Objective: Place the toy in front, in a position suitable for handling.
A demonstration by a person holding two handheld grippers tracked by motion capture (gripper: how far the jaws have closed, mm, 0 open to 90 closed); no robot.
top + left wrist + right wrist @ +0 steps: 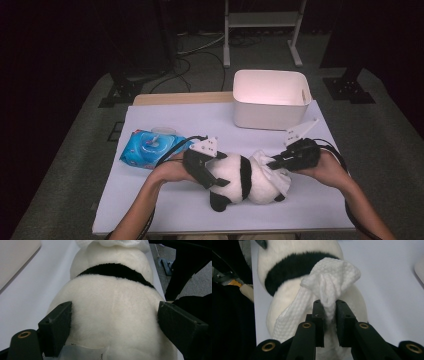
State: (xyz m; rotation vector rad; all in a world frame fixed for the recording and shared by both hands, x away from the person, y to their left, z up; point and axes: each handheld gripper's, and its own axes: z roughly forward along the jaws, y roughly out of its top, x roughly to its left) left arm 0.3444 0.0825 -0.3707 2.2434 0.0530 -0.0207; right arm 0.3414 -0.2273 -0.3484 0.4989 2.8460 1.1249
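One black-and-white plush panda lies on its side at the near middle of the white table. One crumpled white textured wipe rests against its body, pinched between the nearly closed jaws of the right gripper. The left gripper has its jaws spread wide and clamped on the panda's two flanks. To the left lies one blue wipes packet; at the far right stands one white plastic bin.
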